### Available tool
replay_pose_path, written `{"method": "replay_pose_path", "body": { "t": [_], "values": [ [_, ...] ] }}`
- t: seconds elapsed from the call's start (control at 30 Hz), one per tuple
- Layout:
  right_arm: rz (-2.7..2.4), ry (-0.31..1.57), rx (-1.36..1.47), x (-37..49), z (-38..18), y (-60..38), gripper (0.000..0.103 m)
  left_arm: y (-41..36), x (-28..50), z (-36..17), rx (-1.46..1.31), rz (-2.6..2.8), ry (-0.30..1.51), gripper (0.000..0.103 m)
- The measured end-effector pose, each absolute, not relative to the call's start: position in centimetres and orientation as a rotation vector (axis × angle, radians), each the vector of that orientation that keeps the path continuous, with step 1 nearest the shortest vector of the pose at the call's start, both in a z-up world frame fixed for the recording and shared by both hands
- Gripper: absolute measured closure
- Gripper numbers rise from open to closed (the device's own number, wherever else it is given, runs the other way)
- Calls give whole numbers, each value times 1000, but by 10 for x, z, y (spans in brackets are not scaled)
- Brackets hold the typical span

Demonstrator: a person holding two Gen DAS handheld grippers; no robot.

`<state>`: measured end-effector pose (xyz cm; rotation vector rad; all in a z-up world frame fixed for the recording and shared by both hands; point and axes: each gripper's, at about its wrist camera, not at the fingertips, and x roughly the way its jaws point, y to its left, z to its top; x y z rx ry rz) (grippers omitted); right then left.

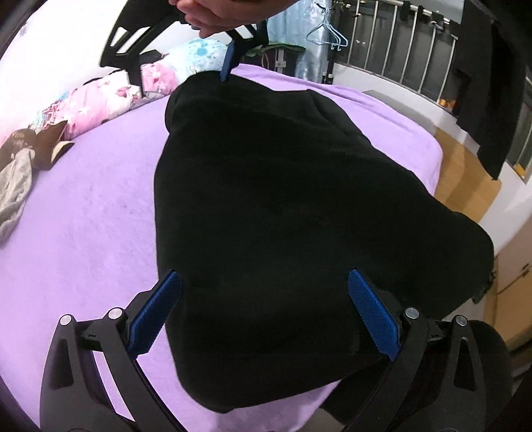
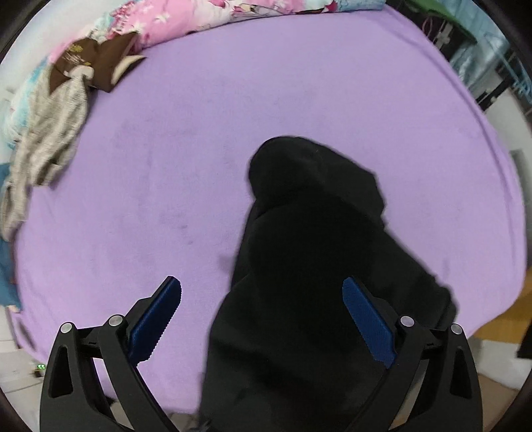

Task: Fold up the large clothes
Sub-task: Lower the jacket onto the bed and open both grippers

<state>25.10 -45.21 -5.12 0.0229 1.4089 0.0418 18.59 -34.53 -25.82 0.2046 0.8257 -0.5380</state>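
No containers in either view, just a bed with a purple sheet (image 1: pixel 99 216), soft and matte with a short nap, curving away under the fisheye.

Black garment (image 1: pixel 282 206) lies on the sheet in a thick folded heap, roughly triangular in the left wrist view: narrow at the far end, wide at the near end, where it runs over the bed edge. The fabric is dull, fleece-like and so dark that folds barely read. One ridge line shows near the far end.

Left gripper (image 1: pixel 264 312): jaws spread wide, blue ribbed pads on black fingers, sitting over the near end of the garment. Left pad lies at the garment's left edge, right pad over the cloth. Nothing is clamped; whether the pads touch the cloth, I can't tell.

Right gripper (image 2: pixel 262 315): also spread wide, nothing between the pads but cloth below. In its own view the garment (image 2: pixel 316 282) runs from under the right finger out to a rounded far end in the middle of the sheet (image 2: pixel 232 116). In the left wrist view the same gripper (image 1: pixel 229 59) is at the garment's far tip, one blue finger pointing down at the cloth, with a bare hand (image 1: pixel 212 13) on its handle.

Along the far edge sit a pink floral quilt (image 1: pixel 109 96), a brown patterned cloth (image 2: pixel 89 63) and a crumpled grey-beige knit (image 2: pixel 43 139). Metal railing (image 1: pixel 399 43) and wire hangers (image 1: pixel 327 35) stand beyond the bed, wood floor (image 1: pixel 462 176) to the right.
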Motion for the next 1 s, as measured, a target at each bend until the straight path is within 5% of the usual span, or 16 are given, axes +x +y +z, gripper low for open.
{"method": "replay_pose_path", "body": {
  "t": [0.8,1.0],
  "values": [
    [-10,1460,174,322,-171,-506,15,-353,177,-271,227,-539,786,7],
    [58,1381,177,306,-138,-510,15,-347,182,-266,192,-573,826,6]
  ]
}}
